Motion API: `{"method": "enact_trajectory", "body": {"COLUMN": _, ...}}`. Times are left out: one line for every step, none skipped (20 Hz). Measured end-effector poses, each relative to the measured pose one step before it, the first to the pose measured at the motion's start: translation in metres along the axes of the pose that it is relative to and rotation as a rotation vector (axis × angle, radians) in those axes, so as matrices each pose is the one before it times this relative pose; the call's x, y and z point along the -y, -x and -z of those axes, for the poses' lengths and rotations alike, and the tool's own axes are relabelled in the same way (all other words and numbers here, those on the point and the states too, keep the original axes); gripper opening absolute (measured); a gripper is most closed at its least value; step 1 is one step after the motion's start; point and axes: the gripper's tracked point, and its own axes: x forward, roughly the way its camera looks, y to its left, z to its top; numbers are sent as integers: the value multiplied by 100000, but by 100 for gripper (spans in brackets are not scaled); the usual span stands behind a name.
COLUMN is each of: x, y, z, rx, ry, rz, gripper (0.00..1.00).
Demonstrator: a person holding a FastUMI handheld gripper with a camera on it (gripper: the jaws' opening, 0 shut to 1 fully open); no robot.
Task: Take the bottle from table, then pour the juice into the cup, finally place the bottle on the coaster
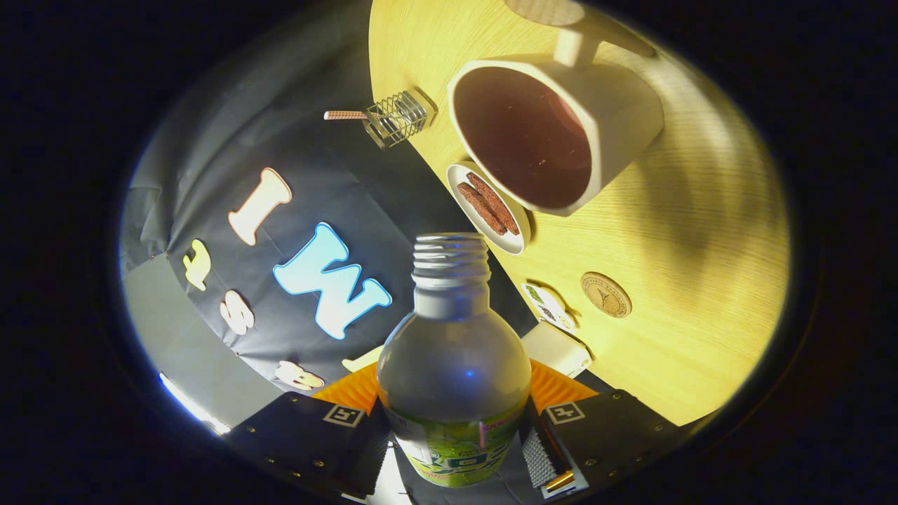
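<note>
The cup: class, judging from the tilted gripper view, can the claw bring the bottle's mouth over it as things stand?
Probably yes. The claw is shut on the bottle, whose uncapped neck points toward the cup. Only the small dish sits near that path, low beside the cup.

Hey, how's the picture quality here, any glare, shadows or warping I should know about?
Gripper view: strong fisheye warping bends the table edge, and the scene sits tilted. Warm light on the wood, with soft dark shadows beyond the cup. A small bluish glint marks the bottle, held between the gripper fingers. The small dish and wire holder look reasonably sharp.
</note>
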Motion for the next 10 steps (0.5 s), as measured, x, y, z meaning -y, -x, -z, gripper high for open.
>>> {"method": "enact_trajectory", "body": {"x": -89, "y": 22, "z": 83, "rx": -65, "ry": 162, "rz": -194, "gripper": 78}}
{"method": "enact_trajectory", "body": {"x": -144, "y": -40, "z": 197, "rx": -198, "ry": 480, "rz": -163, "gripper": 78}}
{"method": "enact_trajectory", "body": {"x": -75, "y": 13, "z": 177, "rx": -341, "ry": 1132, "rz": 133, "gripper": 78}}
{"method": "enact_trajectory", "body": {"x": 2, "y": 193, "z": 146, "rx": 149, "ry": 2297, "rz": 610, "gripper": 78}}
{"method": "enact_trajectory", "body": {"x": -72, "y": 14, "z": 209, "rx": -143, "ry": 3146, "rz": 477, "gripper": 78}}
{"method": "enact_trajectory", "body": {"x": -255, "y": 389, "z": 358, "rx": -602, "ry": 2930, "rz": -402, "gripper": 78}}
{"method": "enact_trajectory", "body": {"x": -176, "y": 62, "z": 228, "rx": -605, "ry": 2538, "rz": -366, "gripper": 78}}
{"method": "enact_trajectory", "body": {"x": -227, "y": -123, "z": 130, "rx": -596, "ry": 1390, "rz": -235, "gripper": 78}}
{"method": "enact_trajectory", "body": {"x": -212, "y": -130, "z": 139, "rx": -430, "ry": 278, "rz": -142, "gripper": 78}}
{"method": "enact_trajectory", "body": {"x": -113, "y": -70, "z": 235, "rx": -519, "ry": 867, "rz": 39, "gripper": 78}}
